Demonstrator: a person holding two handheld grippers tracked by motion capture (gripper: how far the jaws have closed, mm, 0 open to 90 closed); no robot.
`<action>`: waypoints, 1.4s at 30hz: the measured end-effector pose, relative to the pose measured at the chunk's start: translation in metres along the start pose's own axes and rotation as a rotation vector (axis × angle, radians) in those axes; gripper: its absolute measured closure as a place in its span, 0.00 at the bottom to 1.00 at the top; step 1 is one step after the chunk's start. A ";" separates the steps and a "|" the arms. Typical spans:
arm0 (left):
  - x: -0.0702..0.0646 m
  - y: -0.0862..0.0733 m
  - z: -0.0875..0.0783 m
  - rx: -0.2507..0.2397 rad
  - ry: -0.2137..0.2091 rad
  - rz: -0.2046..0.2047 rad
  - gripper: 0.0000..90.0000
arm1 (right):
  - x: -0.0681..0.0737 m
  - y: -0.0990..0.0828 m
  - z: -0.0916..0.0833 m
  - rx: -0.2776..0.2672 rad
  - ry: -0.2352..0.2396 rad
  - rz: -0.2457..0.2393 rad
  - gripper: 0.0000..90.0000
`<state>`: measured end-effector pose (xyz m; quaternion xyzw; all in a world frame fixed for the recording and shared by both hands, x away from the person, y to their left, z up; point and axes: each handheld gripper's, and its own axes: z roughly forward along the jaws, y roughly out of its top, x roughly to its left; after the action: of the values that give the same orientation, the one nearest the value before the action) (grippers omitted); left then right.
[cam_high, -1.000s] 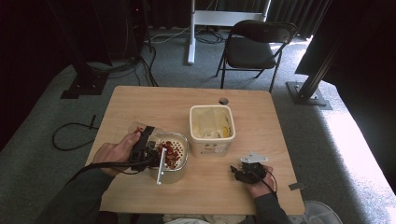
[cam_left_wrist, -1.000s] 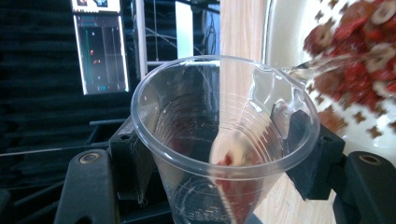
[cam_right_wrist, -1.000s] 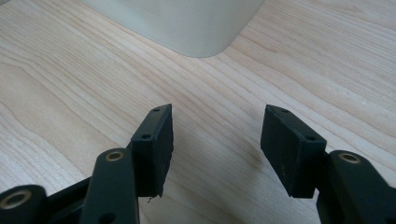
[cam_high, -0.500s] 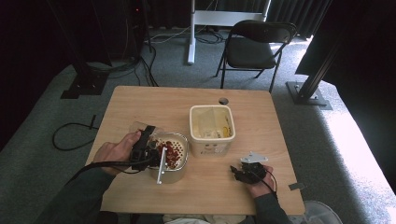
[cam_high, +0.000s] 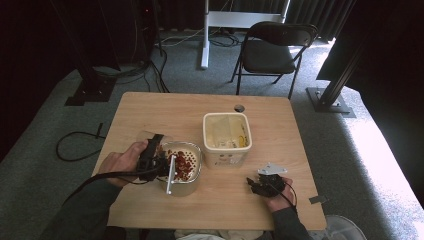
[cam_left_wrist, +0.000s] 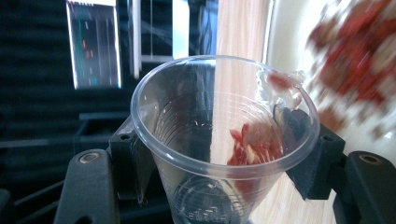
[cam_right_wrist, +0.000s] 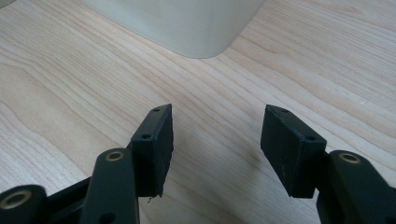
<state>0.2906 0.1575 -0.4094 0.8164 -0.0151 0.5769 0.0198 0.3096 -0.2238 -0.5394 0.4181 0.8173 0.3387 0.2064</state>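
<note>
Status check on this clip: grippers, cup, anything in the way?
Left gripper clamped on clear plastic cup, tipped at the metal container of red bits. Right gripper open, empty, low over table. Nothing blocking.

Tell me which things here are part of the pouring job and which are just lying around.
In the job:
clear plastic cup, tipped, clamped in the left gripper
steel container with red pieces inside
white scoop across that container

Lying about:
cream tub on the table
right gripper, open, holding nothing
folding chair
floor cable
</note>
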 end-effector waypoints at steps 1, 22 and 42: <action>0.002 -0.001 -0.001 0.000 0.007 -0.011 0.38 | -0.001 0.000 0.000 -0.001 0.000 0.002 0.48; 0.002 0.005 -0.009 -0.026 0.006 -0.008 0.38 | -0.001 -0.001 -0.001 -0.003 -0.002 0.006 0.48; -0.005 0.007 -0.001 0.013 0.027 0.078 0.38 | 0.000 -0.001 -0.001 -0.003 -0.002 -0.001 0.48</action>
<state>0.2875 0.1509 -0.4139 0.8074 -0.0427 0.5884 -0.0080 0.3086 -0.2245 -0.5391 0.4176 0.8169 0.3392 0.2080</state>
